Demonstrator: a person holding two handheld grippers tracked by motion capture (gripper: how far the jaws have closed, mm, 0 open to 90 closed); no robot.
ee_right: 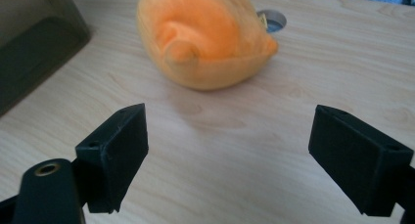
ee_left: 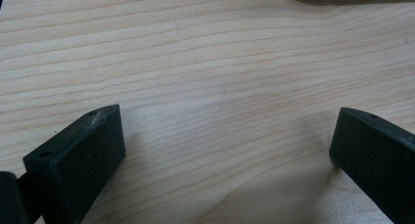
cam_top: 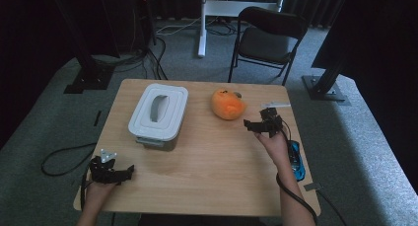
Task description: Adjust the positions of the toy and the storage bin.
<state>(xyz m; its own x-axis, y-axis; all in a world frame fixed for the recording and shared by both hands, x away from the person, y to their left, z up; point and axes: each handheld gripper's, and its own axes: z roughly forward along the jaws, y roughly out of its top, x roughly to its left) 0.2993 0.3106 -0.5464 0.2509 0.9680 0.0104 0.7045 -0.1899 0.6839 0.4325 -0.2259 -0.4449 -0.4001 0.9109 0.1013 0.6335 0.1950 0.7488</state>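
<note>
An orange plush toy [cam_top: 227,104] lies on the wooden table [cam_top: 207,162] toward the back right. My right gripper [cam_top: 252,125] hovers just in front of it and to its right, jaws wide apart with nothing between them. In the right gripper view the plush toy [ee_right: 208,38] lies a short way beyond the gap of my right gripper [ee_right: 227,136]. My left gripper [cam_top: 129,170] rests near the table's front left corner. In the left gripper view my left gripper [ee_left: 227,136] is open over bare wood.
A grey lidded plastic box [cam_top: 158,115] stands at the back left of the table; its dark side [ee_right: 34,48] shows at the left of the right gripper view. A blue object [cam_top: 295,159] lies by the right edge. A black chair [cam_top: 268,38] stands beyond the table.
</note>
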